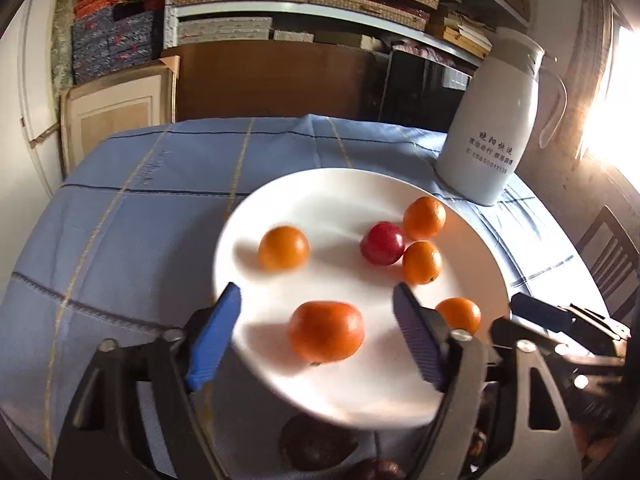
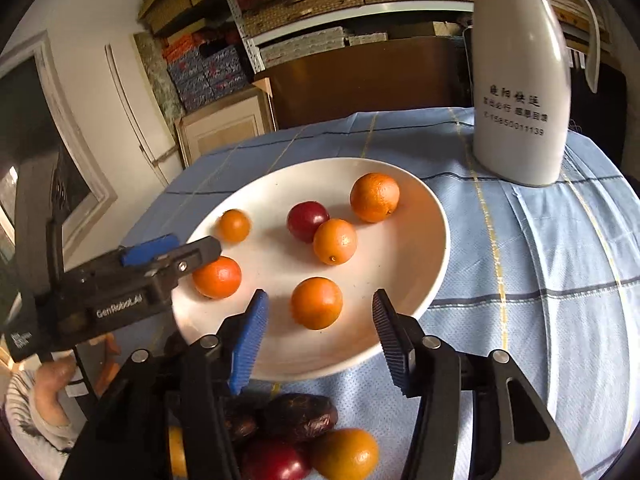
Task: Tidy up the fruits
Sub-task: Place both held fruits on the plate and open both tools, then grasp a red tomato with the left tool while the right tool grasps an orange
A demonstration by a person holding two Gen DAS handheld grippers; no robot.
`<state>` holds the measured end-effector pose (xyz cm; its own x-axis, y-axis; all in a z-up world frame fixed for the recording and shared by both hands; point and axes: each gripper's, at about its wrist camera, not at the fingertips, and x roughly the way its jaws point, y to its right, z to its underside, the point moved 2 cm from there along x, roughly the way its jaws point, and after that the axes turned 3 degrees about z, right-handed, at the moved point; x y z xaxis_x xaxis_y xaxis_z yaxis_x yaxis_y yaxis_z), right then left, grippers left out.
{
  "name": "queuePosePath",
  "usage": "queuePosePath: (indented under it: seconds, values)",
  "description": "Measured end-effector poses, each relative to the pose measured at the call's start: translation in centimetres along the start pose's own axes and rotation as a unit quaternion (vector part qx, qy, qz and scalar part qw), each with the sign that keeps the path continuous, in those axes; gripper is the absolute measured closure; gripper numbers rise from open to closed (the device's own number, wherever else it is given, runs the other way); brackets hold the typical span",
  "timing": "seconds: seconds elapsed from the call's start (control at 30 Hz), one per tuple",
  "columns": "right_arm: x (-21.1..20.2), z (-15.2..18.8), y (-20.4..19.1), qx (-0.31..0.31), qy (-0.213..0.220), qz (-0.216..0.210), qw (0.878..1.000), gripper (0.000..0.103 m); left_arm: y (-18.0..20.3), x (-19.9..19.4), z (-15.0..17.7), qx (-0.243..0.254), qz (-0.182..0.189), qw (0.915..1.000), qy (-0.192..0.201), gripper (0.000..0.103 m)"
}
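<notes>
On the left side of the white plate (image 2: 420, 248) the left tongs (image 1: 316, 320) hang spread wide, pinching nothing, with a large orange (image 1: 326, 332) lying on the plate between the two blue pads (image 1: 212, 340) but touching neither; in the right wrist view the same tongs (image 2: 172, 250) reach in from the left edge, their tips over that orange (image 2: 217, 277). A smaller orange (image 2: 233, 225) sits further back on the left. In the middle of the plate a red plum (image 2: 307, 221) rests against another orange (image 2: 335, 241), and behind them to the right lies a bigger orange (image 2: 375, 197). Toward the near right rim the right tongs (image 2: 318, 320) are also parted and empty — the orange (image 2: 317, 303) just ahead of them sits squarely in the gap between the pads, a little beyond the tips. These fruits are nearly round, so no long axis matters for a grip. Each hand has its own fruit dead ahead, and the right hand seems nearer to the unplaced pile: dark dates (image 2: 298, 416), a plum (image 2: 276, 460) and an orange (image 2: 346, 454) lie on the blue cloth (image 2: 540, 280) right beneath it, off the plate. At the far right stands a white jug (image 2: 520, 92), well apart from the fruit.
</notes>
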<state>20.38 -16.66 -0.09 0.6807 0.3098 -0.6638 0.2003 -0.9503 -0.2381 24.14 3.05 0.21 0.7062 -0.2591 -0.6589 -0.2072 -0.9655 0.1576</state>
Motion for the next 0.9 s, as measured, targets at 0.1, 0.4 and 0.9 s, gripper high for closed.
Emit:
queuePosePath:
  seconds: [0.1,0.4,0.9]
  values:
    - [-1.3,0.6,0.2,0.000,0.010,0.003,1.000,0.041,-0.9,-2.2,1.0,-0.017,-0.001,0.9997,0.017,0.012]
    - [-5.3,4.7,3.0,0.063,0.024,-0.004,0.998,0.029,-4.8,-7.5,8.4,-0.066,-0.063,0.9957,0.014,0.007]
    - [-7.5,7.8,2.6,0.055,0.026,0.003,0.998,0.019,-3.0,-6.7,11.4,-0.006,-0.097,0.9946,-0.036,0.007]
